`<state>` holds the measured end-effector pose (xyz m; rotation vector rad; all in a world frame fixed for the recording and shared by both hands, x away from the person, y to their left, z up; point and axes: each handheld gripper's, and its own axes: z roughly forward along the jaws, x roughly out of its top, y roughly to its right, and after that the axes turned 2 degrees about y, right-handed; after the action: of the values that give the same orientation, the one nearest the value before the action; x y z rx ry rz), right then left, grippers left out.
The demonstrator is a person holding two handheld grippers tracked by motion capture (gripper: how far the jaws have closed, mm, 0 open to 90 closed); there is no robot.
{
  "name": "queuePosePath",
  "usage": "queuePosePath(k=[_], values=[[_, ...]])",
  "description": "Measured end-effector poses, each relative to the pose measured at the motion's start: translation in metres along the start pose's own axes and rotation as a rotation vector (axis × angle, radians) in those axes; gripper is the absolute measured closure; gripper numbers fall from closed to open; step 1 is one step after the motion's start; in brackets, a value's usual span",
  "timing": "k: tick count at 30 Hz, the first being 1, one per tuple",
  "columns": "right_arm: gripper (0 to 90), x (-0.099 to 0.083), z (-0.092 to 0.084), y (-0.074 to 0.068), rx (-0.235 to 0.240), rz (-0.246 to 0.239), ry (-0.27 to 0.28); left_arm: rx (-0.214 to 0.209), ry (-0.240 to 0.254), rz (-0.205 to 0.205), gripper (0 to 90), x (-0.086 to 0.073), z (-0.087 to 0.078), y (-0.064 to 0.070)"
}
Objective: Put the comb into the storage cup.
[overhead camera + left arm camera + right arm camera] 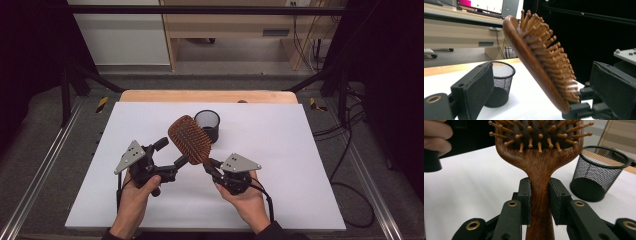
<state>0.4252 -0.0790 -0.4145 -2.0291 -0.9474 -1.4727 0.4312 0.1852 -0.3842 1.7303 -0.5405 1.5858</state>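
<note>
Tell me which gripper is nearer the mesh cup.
Left. The left gripper sits open just before the mesh cup; the right gripper, shut on the hairbrush handle, is slightly farther back.

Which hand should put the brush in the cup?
Probably the right. The right gripper already clamps the brush by its handle, and the cup stands just behind it. The left gripper is open, holding nothing.
</note>
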Motion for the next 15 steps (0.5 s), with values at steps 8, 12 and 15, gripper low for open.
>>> queuePosePath(k=[8, 12, 15], values=[[72.7, 0.000, 0.002, -0.007, 0.032, -0.006, 0.010, -0.008, -0.019, -0.008, 5.4, -0.001, 0.002, 0.003], [72.7, 0.000, 0.004, -0.011, 0.045, -0.013, 0.009, -0.018, -0.015, -0.021, 5.5, -0.001, 0.002, 0.003], [72.7, 0.000, 0.006, -0.013, 0.048, -0.020, 0.006, -0.017, -0.011, -0.033, 5.5, -0.001, 0.001, 0.001]])
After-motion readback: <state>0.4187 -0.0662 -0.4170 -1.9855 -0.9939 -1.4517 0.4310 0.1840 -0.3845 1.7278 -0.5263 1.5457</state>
